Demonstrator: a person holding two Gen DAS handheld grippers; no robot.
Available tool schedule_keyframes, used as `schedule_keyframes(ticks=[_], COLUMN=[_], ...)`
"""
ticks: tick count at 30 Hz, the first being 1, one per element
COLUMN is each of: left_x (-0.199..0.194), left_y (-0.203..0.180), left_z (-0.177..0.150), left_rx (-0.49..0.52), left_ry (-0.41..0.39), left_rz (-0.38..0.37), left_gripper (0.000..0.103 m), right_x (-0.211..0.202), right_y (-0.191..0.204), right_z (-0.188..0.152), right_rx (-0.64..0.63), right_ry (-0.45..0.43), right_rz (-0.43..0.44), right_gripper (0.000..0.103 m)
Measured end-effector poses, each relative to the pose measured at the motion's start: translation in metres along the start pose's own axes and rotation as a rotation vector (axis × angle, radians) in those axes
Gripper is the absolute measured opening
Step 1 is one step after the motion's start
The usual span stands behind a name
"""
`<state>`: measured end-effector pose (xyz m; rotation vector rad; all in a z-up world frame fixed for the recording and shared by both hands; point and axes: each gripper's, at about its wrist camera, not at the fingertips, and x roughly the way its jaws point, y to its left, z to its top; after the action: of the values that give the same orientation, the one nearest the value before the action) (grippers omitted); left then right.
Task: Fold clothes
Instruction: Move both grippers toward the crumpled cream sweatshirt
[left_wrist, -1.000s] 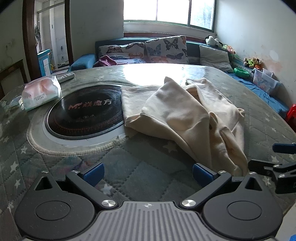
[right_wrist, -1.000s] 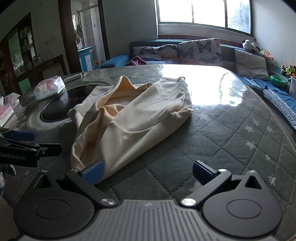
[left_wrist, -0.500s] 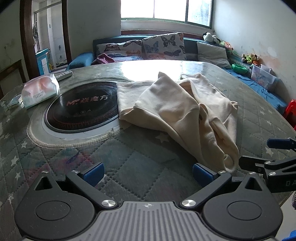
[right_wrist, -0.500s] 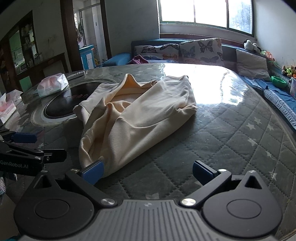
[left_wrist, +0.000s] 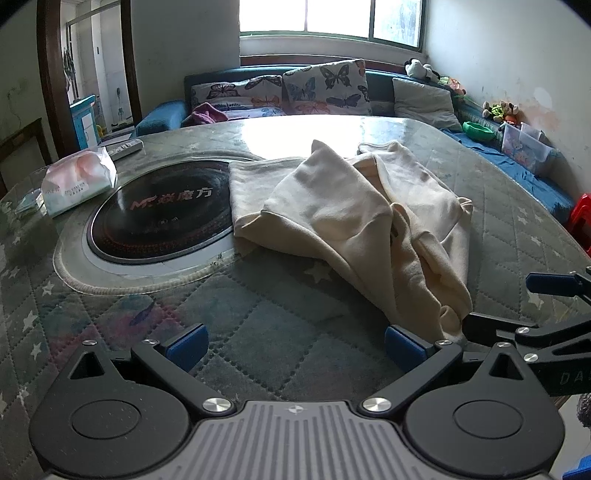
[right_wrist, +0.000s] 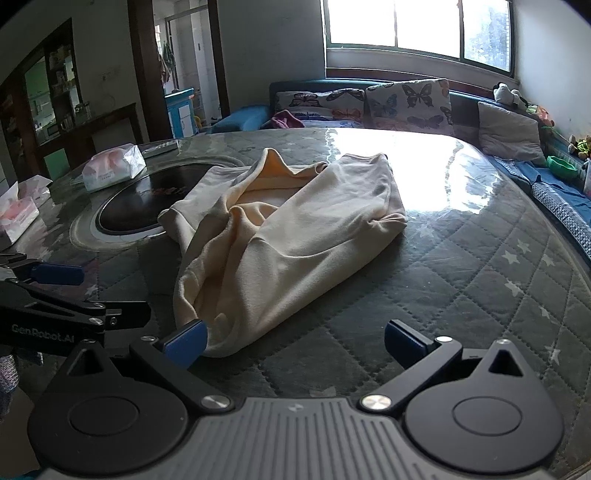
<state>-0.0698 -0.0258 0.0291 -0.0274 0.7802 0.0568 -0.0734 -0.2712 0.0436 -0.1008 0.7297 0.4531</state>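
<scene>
Cream garment (left_wrist: 354, 221) lies crumpled mid-bench, far corner over the black hotplate (left_wrist: 162, 210); no fold made yet. Left gripper (left_wrist: 295, 343) & right gripper (right_wrist: 295, 341) at near bench edge by its hem, jaws spread, empty.

Round table (left_wrist: 280, 317) covered by a quilted, star-patterned cloth under clear sheeting. On it lay a crumpled cream garment (left_wrist: 369, 221), partly overlapping the black inset cooktop (left_wrist: 159, 210), a tissue pack (left_wrist: 77, 177) and a remote (left_wrist: 123, 149).
</scene>
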Motion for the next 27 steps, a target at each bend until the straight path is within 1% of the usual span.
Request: schedule_keyframes(ticks=[27], left_x=[0.01], left_y=[0.001], left_z=[0.013], left_rx=[-0.008], left_ry=[0.028], left_rz=[0.016], left_gripper=[0.103], right_x=[0.009], right_y=[0.004], right_z=[0.012], right_rx=[-0.014], right_ry=[0.002], right_rz=[0.02], right_gripper=[0.103])
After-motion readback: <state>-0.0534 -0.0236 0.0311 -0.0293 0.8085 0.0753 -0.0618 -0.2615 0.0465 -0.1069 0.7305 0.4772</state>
